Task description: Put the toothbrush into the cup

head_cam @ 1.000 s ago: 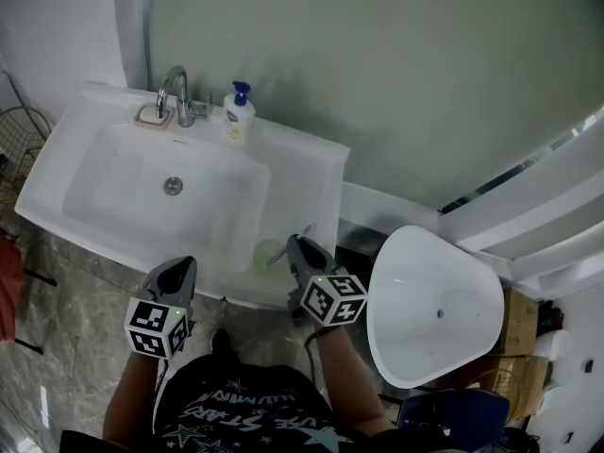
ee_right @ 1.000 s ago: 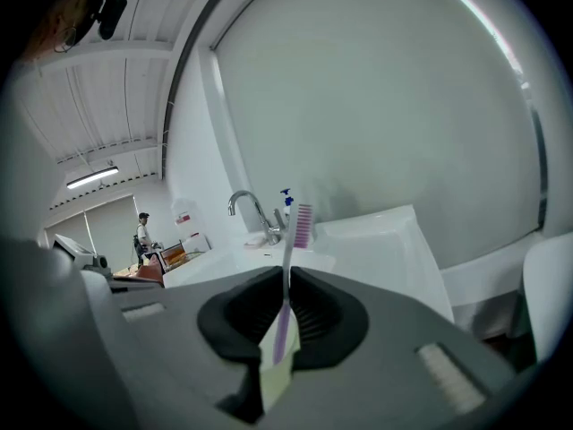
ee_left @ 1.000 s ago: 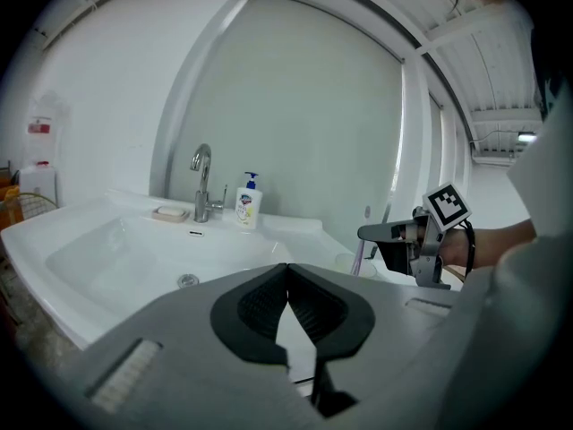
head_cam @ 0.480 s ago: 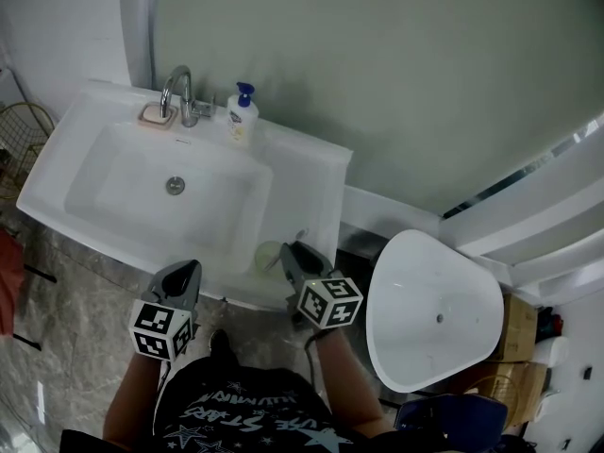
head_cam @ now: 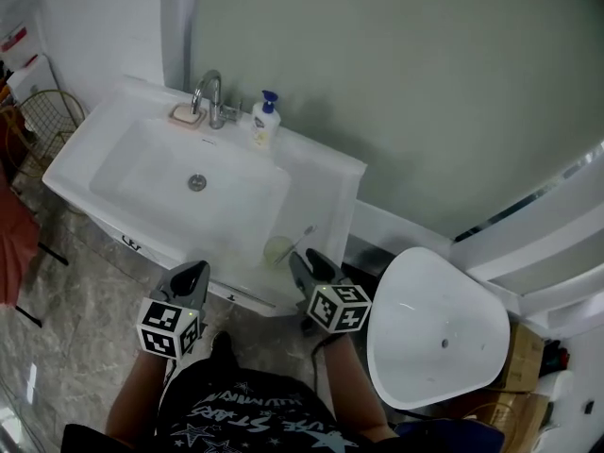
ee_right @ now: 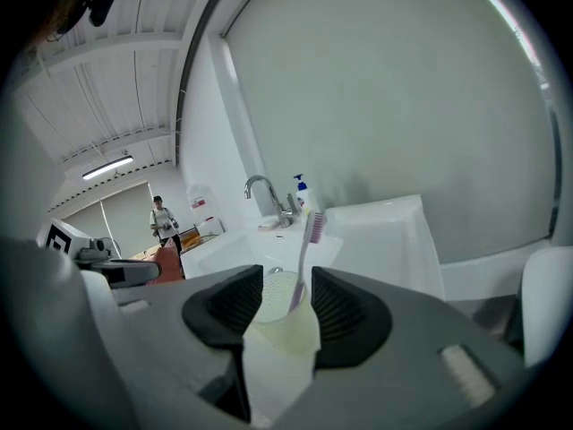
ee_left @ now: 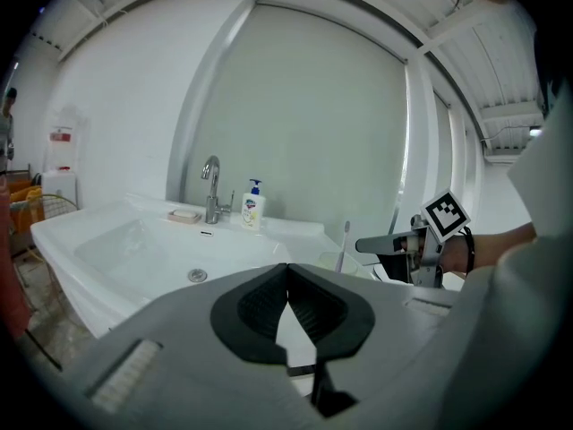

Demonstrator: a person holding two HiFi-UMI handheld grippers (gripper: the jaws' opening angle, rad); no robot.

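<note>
A pale translucent cup (head_cam: 276, 250) stands on the front right corner of the white washbasin (head_cam: 142, 159). A pink-headed toothbrush (head_cam: 300, 239) leans in it, head up. My right gripper (head_cam: 304, 260) sits just short of the cup, its jaws opening. In the right gripper view the cup (ee_right: 282, 303) and the toothbrush (ee_right: 309, 249) show in the gap between the pads, which touch neither. My left gripper (head_cam: 193, 274) hovers at the basin's front edge, shut and empty. From the left gripper view (ee_left: 286, 271) the toothbrush (ee_left: 345, 245) stands to the right, near the right gripper (ee_left: 372, 245).
A chrome faucet (head_cam: 209, 97), a soap dish (head_cam: 186, 114) and a pump bottle (head_cam: 265, 121) line the basin's back edge. A white toilet (head_cam: 439, 328) stands to the right. A wire basket (head_cam: 42, 116) is at the far left, and a person stands far off (ee_right: 163, 218).
My right gripper's jaws have spread apart and let go of the toothbrush, which stays leaning in the cup. Both grippers have shifted slightly.
</note>
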